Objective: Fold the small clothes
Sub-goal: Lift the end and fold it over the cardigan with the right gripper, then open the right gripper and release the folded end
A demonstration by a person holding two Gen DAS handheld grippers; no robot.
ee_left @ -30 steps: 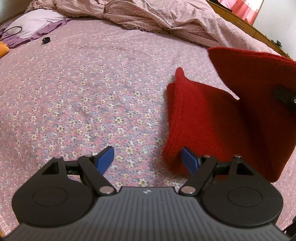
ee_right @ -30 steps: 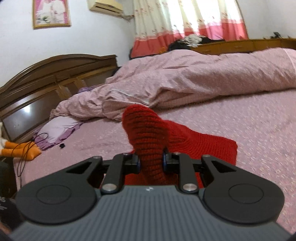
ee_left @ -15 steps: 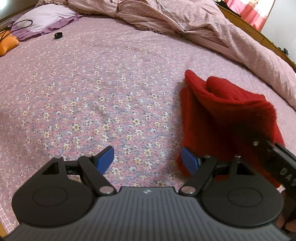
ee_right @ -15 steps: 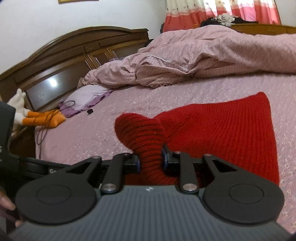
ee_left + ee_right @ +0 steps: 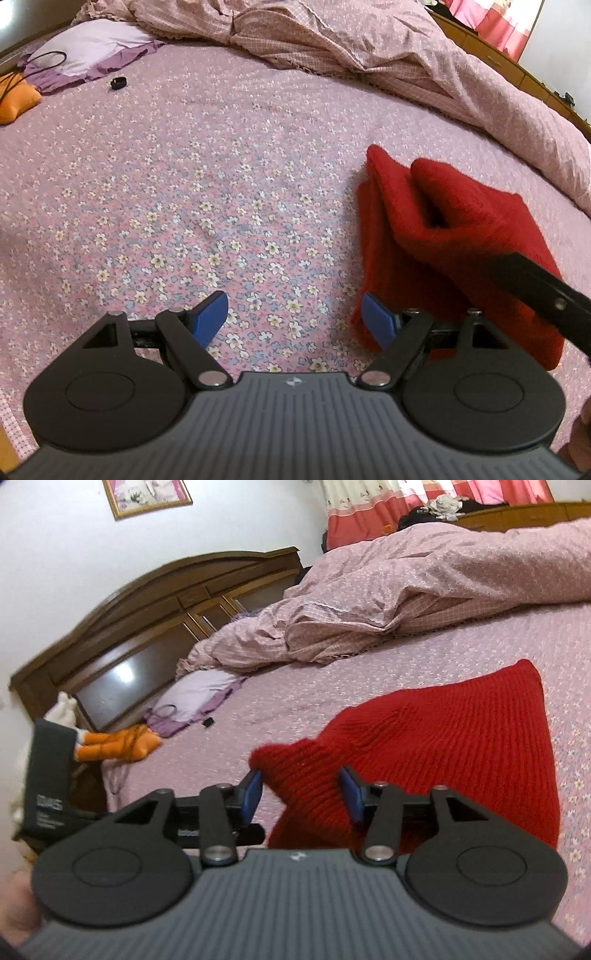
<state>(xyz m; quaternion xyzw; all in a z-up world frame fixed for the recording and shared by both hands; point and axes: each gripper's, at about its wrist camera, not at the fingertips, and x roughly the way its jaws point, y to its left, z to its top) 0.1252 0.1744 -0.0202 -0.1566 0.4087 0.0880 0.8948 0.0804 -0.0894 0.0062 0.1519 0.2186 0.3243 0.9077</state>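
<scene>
A red knitted garment (image 5: 454, 236) lies folded over on the floral pink bedsheet (image 5: 192, 192), at the right of the left wrist view. My left gripper (image 5: 293, 319) is open and empty, low over the sheet, its right finger beside the garment's near left edge. In the right wrist view my right gripper (image 5: 301, 794) is open, its blue pads spread on either side of a raised fold of the red garment (image 5: 461, 753), which lies loose between them. Part of the right gripper's body shows in the left wrist view (image 5: 546, 295), above the garment.
A crumpled pink quilt (image 5: 362, 48) lies across the far side of the bed. A lilac pillow (image 5: 88, 48) with a black cable, a small black object (image 5: 119, 82) and an orange plush toy (image 5: 118, 746) lie near the wooden headboard (image 5: 147, 627).
My right gripper has opened and let go of the garment's fold after carrying it over and down. The garment has settled lower on the sheet. The left gripper stayed open.
</scene>
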